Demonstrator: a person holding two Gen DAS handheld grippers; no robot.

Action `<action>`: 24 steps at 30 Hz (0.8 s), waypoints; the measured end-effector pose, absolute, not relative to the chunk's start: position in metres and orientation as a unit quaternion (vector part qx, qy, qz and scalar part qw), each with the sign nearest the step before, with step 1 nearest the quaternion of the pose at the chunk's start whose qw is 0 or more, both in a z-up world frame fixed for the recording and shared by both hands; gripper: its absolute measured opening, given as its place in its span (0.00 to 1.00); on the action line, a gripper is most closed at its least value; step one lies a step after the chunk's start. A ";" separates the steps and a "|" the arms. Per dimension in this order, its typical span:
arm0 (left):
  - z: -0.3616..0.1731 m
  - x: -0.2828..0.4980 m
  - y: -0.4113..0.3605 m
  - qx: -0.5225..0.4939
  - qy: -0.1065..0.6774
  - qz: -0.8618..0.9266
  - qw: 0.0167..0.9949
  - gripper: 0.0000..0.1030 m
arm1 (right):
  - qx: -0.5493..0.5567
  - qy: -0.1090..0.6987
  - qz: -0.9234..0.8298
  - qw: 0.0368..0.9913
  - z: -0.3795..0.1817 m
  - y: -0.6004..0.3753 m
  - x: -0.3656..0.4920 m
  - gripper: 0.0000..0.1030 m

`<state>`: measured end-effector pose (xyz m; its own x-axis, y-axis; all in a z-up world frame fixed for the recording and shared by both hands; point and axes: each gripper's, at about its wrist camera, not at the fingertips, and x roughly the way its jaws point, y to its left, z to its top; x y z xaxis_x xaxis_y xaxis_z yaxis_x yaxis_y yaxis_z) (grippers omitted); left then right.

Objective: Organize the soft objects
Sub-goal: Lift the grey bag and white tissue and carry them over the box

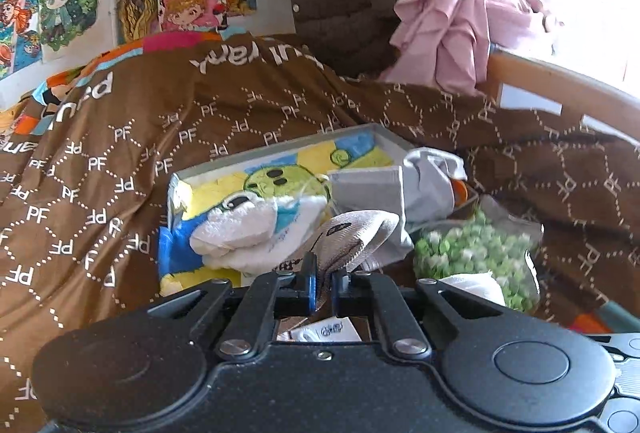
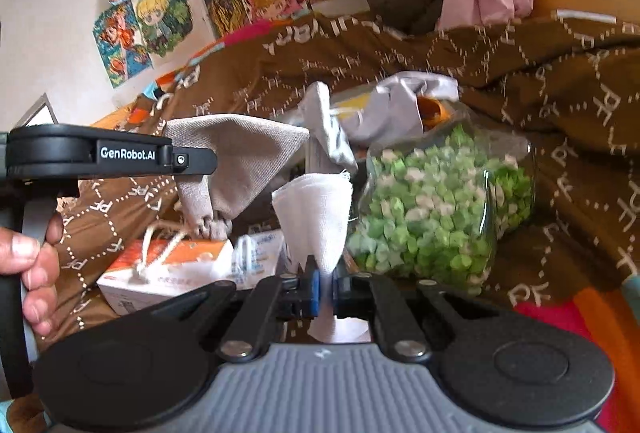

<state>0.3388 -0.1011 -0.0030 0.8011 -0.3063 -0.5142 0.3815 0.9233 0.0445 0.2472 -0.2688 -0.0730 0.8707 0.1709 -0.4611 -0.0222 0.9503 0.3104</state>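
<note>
Right, both tools are loaded mid-carry. Left gripper [image 1: 324,283] has its jaws pressed together on a beige drawstring pouch [image 1: 352,237], held up over the bed. In the right wrist view that same pouch [image 2: 236,161] hangs from the left tool, cords dangling over an orange-and-white carton [image 2: 168,265]. Right gripper [image 2: 326,287] is pinching a small white cloth [image 2: 316,217], which stands up cone-like between the pads.

Likely destination is the shallow box [image 1: 280,153] on the brown blanket [image 1: 120,137]; it already holds a white towel roll [image 1: 248,229] and grey folded fabric [image 1: 420,177] (the lining print is loud, so edges are hard to read). A clear bag of green bits [image 2: 432,209] sits just beside the box.

Step in hand, I'd judge: transport to box. Next calls for lowering one item at a time into a free patch, then releasing.
</note>
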 end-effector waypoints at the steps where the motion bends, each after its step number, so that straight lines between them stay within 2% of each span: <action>1: 0.000 0.338 -0.101 0.072 0.255 -0.181 0.947 0.06 | 0.147 0.242 0.050 0.958 -0.071 -0.268 0.246 0.06; 11: 0.019 0.341 -0.102 0.045 0.226 -0.180 0.956 0.05 | 0.143 0.172 0.043 0.974 -0.050 -0.278 0.238 0.06; 24: 0.047 0.367 -0.096 0.027 0.177 -0.170 0.969 0.05 | 0.084 0.145 0.065 0.984 -0.038 -0.268 0.257 0.06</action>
